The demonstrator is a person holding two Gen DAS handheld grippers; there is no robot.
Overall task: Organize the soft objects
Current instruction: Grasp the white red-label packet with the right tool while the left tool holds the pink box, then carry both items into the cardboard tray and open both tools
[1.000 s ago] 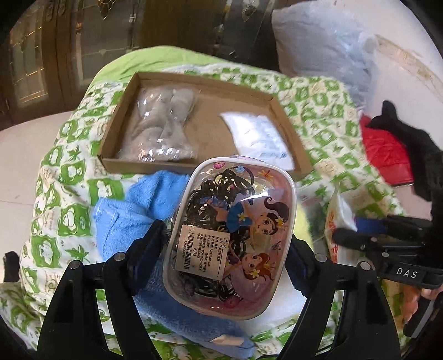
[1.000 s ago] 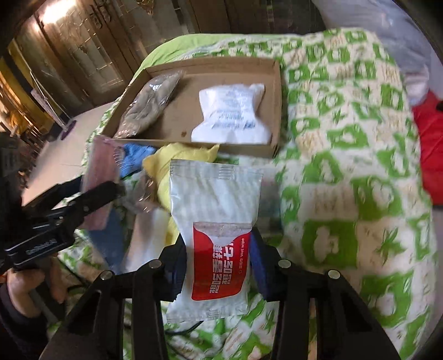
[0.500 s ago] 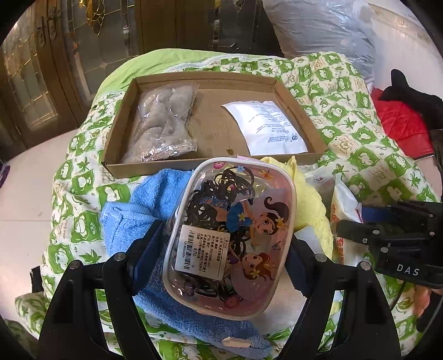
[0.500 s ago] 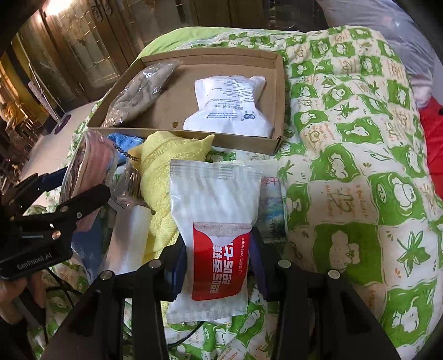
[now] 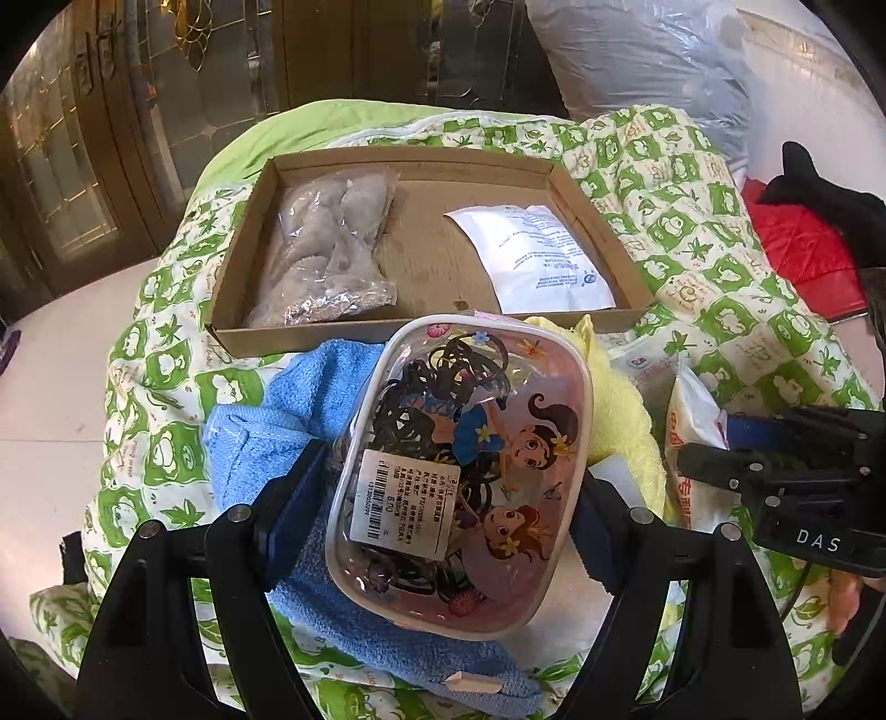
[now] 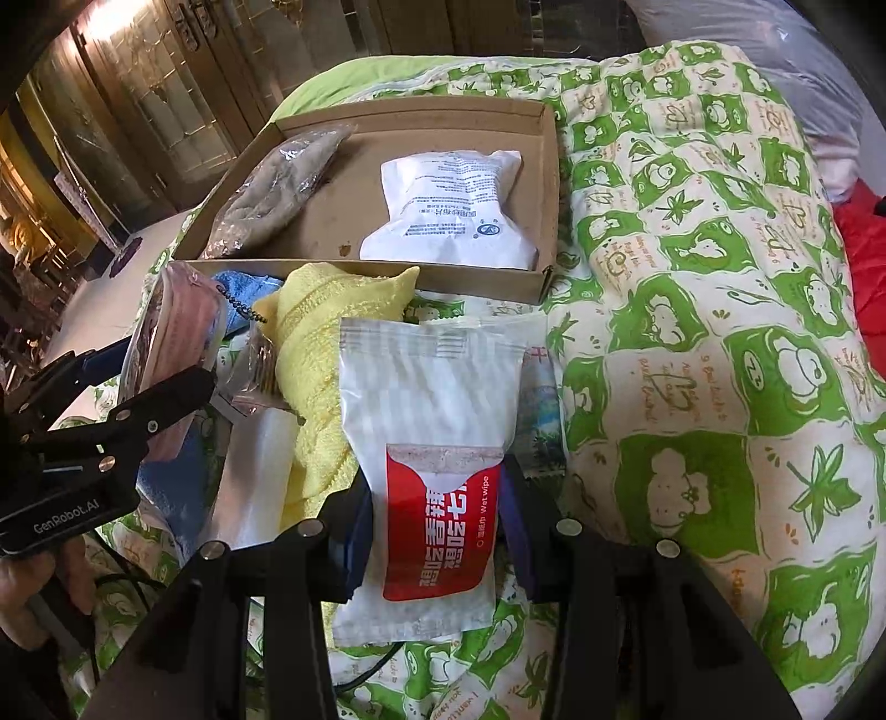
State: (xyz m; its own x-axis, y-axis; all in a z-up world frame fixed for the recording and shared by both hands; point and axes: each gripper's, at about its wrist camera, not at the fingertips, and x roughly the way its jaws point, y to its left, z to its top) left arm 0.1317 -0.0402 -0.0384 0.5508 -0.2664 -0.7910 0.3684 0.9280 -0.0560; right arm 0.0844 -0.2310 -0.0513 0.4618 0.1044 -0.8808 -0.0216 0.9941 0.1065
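Note:
My left gripper [image 5: 443, 518] is shut on a clear pink cartoon pouch [image 5: 465, 471] full of dark hair ties, held above a blue towel [image 5: 277, 421]. My right gripper [image 6: 437, 518] is shut on a white and red wet wipe pack [image 6: 432, 443], lifted over a yellow towel [image 6: 326, 343]. Behind both lies a shallow cardboard tray [image 5: 620, 243] holding a clear bag of grey fabric [image 5: 332, 249] and a white packet [image 5: 531, 255]. In the right wrist view the tray [image 6: 548, 183] sits at upper centre and the left gripper [image 6: 138, 399] with the pouch [image 6: 171, 327] shows at left.
Everything rests on a green and white patterned quilt [image 6: 720, 332]. A small clear packet and white sheet [image 6: 255, 476] lie beside the yellow towel. Red cloth with a black item [image 5: 803, 243] lies far right. A big plastic bag [image 5: 637, 50] and wooden doors [image 5: 111, 138] stand behind.
The left wrist view has rolled and swung slightly, so the tray now sits more centred. Both grips are unchanged; the wipe pack and pouch stay held.

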